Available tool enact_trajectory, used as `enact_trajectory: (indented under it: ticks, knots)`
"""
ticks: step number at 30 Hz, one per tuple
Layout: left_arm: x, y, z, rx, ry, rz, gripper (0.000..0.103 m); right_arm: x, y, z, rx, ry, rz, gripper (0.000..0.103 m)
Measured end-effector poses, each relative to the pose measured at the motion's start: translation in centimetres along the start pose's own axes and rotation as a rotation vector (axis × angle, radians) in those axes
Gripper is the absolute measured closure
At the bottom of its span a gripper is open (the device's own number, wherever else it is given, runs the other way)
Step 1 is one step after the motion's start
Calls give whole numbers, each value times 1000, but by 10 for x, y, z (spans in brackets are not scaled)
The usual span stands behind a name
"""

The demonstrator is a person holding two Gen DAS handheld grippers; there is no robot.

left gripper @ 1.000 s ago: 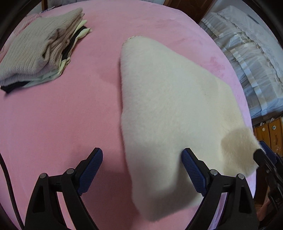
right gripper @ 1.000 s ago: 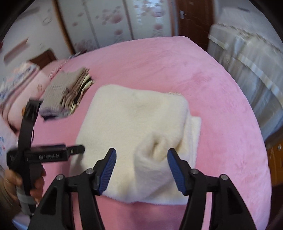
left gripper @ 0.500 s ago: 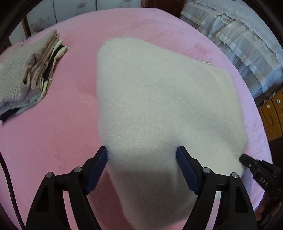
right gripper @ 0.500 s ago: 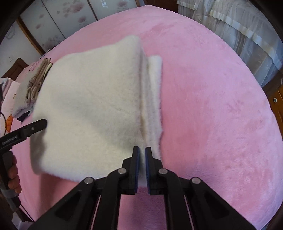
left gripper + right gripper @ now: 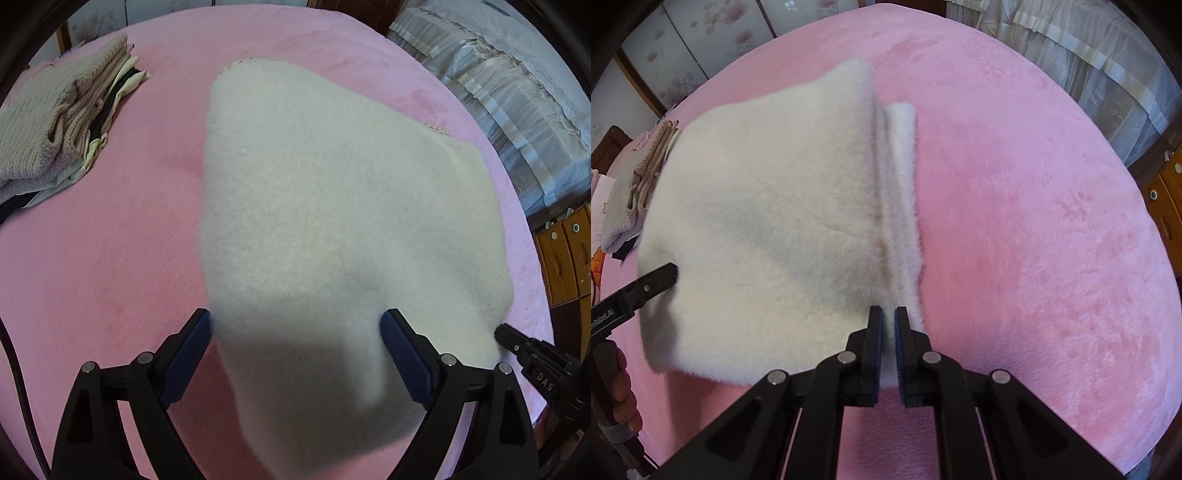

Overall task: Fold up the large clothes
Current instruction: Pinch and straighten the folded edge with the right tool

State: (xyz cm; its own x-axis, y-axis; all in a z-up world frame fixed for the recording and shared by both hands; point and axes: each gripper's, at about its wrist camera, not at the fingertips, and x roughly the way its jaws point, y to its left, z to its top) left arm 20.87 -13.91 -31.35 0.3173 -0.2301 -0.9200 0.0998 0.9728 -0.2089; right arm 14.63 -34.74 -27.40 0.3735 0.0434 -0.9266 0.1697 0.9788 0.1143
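left gripper point(image 5: 295, 332): jaws opening, spread around fleece garment's point(image 5: 332, 221) near edge | right gripper point(image 5: 889, 332): pinching garment's folded edge | garment: on pink bed point(image 5: 1034, 221) | folded pile point(image 5: 55, 140): 10 o'clock

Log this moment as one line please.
right gripper: shut on fleece garment edge | left gripper: jaws opening, fleece between | pink bed

You get soft, even daylight in both views. The fluffy cream fleece garment point(image 5: 332, 206) blurs and darkens in shadow near the lens. Fisheye distortion bends the pink plush bed cover point(image 5: 1034, 221), with black vignetting at the corners.
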Motion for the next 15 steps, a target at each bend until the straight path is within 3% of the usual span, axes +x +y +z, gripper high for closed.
enact_trajectory:
  ticks: [3,5,8,12,15]
  knots:
    - [-16,3,10,17,17,3,12,-23,8,14,-38,-31,-22,91]
    - [-32,7,20,31,-11,-6,12,-39,14,28,-61,-77,-18,70]
    - [-48,15,46,44,-50,-11,12,-55,22,57,-79,-160,15,48]
    - [-44,33,94,16,-87,-17,12,-39,29,113,-109,-212,21,46]
    - [-26,43,128,-12,-79,-64,12,-7,27,146,-109,-188,52,46]
